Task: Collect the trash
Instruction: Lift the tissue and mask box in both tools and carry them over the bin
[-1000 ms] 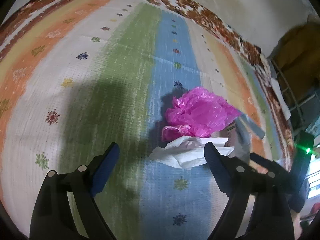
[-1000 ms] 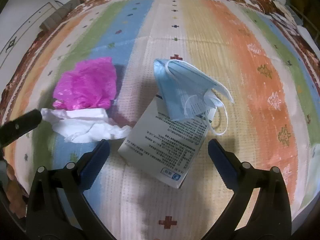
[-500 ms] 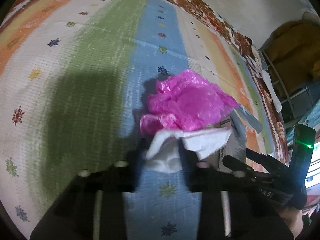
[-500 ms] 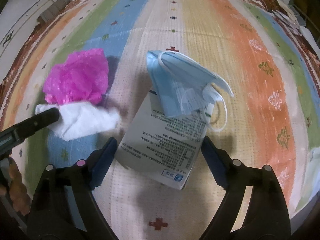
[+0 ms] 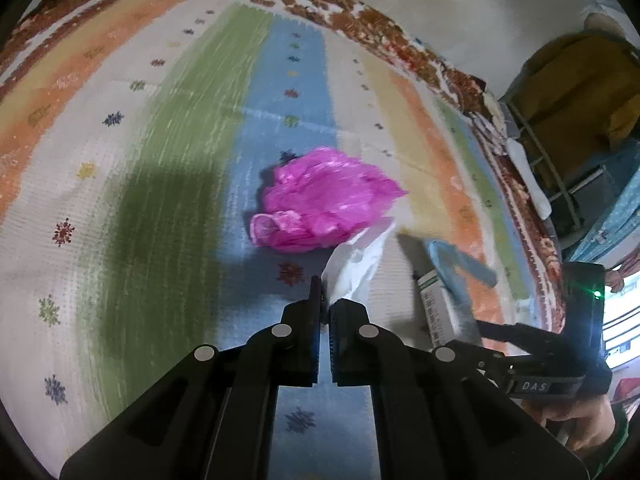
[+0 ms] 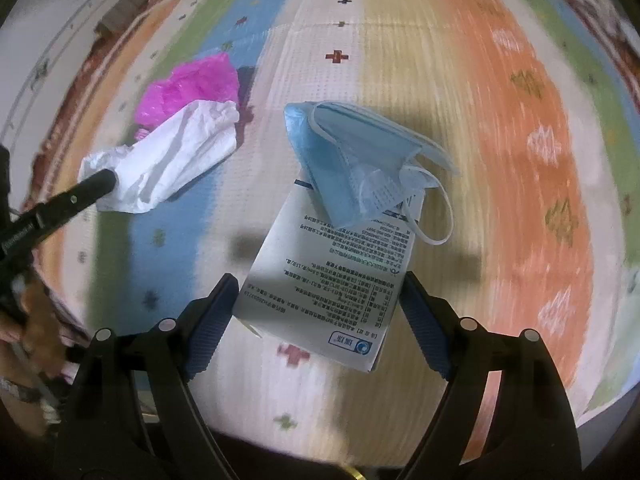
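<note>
My left gripper (image 5: 325,292) is shut on a crumpled white tissue (image 5: 356,264), which hangs lifted from its tips above the striped mat. Just beyond the tissue, a crumpled pink plastic bag (image 5: 328,204) lies on the blue stripe. In the right wrist view, a white printed box (image 6: 332,280) sits between the pads of my right gripper (image 6: 316,296), which press on its two long edges. A blue face mask (image 6: 360,160) rests on the box's far end. The tissue (image 6: 180,160) and the bag (image 6: 192,84) show at the left of that view.
Everything lies on a striped woven mat (image 5: 160,160) with a brown patterned border. A metal rack with cloth and boxes (image 5: 560,160) stands past the mat's right edge. A person's hand (image 5: 584,428) holds the right gripper.
My left gripper closed on the white tissue and lifted it off the mat. My right gripper's jaws came in around the box and moved along with it.
</note>
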Available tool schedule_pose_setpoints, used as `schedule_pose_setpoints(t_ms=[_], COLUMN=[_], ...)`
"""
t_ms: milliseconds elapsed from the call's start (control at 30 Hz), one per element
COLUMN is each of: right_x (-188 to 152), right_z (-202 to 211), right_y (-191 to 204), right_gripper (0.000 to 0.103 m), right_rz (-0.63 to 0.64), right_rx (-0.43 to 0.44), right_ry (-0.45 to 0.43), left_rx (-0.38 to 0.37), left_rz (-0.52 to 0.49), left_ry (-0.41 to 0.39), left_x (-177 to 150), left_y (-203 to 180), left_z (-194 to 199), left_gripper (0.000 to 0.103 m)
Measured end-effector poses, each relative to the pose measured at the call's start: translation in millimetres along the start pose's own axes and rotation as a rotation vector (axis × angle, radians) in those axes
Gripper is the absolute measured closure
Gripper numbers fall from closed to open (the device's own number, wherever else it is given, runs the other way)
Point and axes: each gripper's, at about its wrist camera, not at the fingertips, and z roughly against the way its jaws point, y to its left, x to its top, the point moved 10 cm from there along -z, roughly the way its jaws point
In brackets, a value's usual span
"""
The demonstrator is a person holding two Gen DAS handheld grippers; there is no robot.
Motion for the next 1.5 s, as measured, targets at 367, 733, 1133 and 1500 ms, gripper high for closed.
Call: schedule_pose_setpoints(t_ms=[367, 733, 1133, 1500], right_x=[-12, -33, -74, -104], right_z=[52, 87, 114, 139], right_y=[-3, -9, 1, 11], right_gripper=[0.027, 0.027, 0.027, 0.027], right_rz=[-0.012, 0.025, 0.121, 0.184], right_rx=[0.060, 0.039, -0.007, -0.032], right_ry=[-0.069, -0.115, -0.158, -0.215], left_rx=[0.020, 0.027, 0.036, 0.015], left_rz=[-0.009, -0.036, -0.075, -0.051], left_ry=[-0.033, -0.062, -0.088, -0.081], left_x=[-5, -21, -45, -78], left_y=[-18, -44, -76, -88], left_z=[32, 64, 93, 116], left_gripper=[0.100, 0.101, 0.101, 0.101])
